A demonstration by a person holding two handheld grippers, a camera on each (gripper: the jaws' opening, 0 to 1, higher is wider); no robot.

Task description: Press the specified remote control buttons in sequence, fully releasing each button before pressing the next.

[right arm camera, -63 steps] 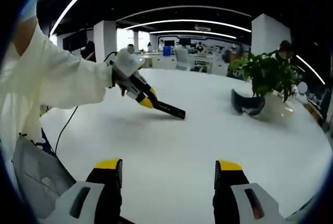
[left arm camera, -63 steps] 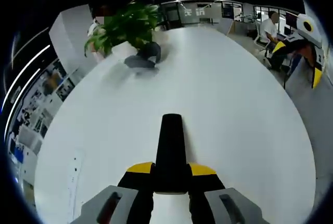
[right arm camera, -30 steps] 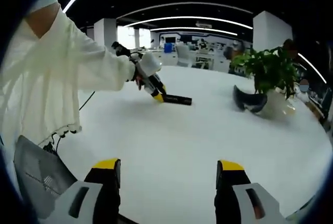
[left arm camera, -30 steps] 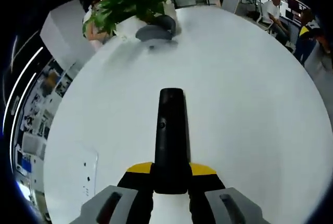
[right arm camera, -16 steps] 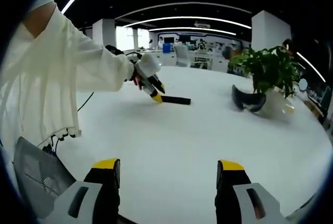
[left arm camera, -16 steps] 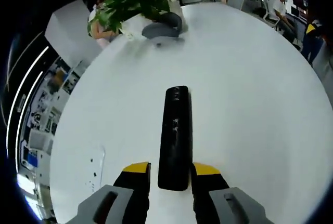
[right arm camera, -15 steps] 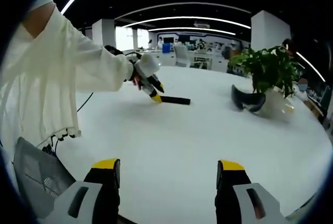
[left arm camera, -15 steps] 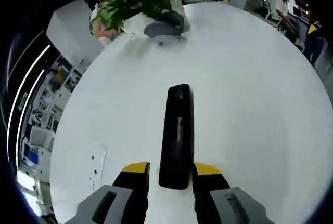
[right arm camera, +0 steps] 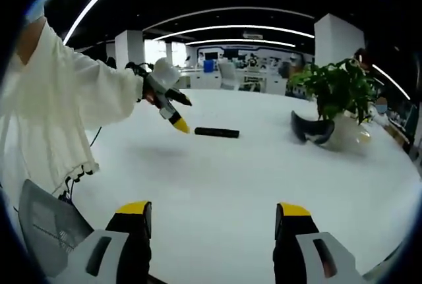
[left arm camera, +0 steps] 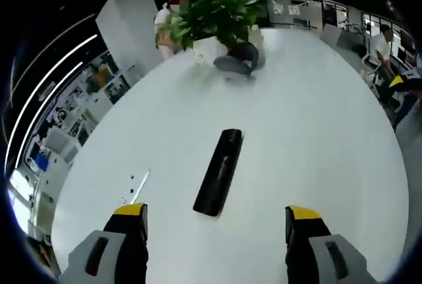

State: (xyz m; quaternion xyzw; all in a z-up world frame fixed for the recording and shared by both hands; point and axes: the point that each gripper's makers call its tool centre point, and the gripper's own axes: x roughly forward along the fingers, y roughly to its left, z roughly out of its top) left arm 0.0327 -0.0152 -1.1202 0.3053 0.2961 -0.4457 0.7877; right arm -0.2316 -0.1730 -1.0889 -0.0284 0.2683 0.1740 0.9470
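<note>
A black remote control (left arm camera: 219, 171) lies flat on the white table (left arm camera: 316, 132), free of any grip. My left gripper (left arm camera: 216, 225) hangs above and behind it, open, with the remote's near end ahead of the gap between the jaws. In the right gripper view the same remote (right arm camera: 216, 132) lies far off on the table, and the left gripper (right arm camera: 171, 110) is held in a white-sleeved hand just left of it, lifted off the surface. My right gripper (right arm camera: 212, 219) is open over the near table with nothing between its jaws.
A potted green plant (left arm camera: 221, 14) (right arm camera: 339, 89) and a dark curved headset-like object (left arm camera: 239, 58) (right arm camera: 311, 129) stand at the table's far end. A grey mesh thing (right arm camera: 46, 228) sits at my lower left. People and chairs are beyond the table edge (left arm camera: 386, 47).
My left gripper has opened, let go of the remote and drawn back and up from it. The remote now lies alone on the table. The right gripper has hardly moved.
</note>
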